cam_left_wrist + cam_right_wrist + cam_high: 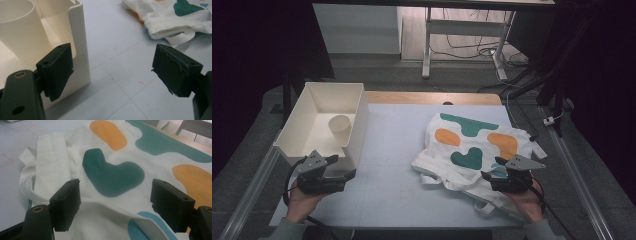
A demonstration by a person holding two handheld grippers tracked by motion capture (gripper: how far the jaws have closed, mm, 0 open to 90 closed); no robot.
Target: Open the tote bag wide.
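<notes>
Tote bag (pixel 474 145) lies crumpled on the right half of the table (pixel 397 150), directly under and ahead of my right gripper (pixel 498 175), whose jaws stand wide apart over its near hem. My left gripper (pixel 334 167), also spread open and empty, sits well apart beside the white bin (pixel 358 120) holding a cup (pixel 340 128). So the right hand is nearer, with the bag's length running away toward the far right.

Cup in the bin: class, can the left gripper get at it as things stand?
Probably not directly. The cup stands inside the bin, and the bin's near wall rises between it and the open left gripper. Going over the open top looks free.
</notes>
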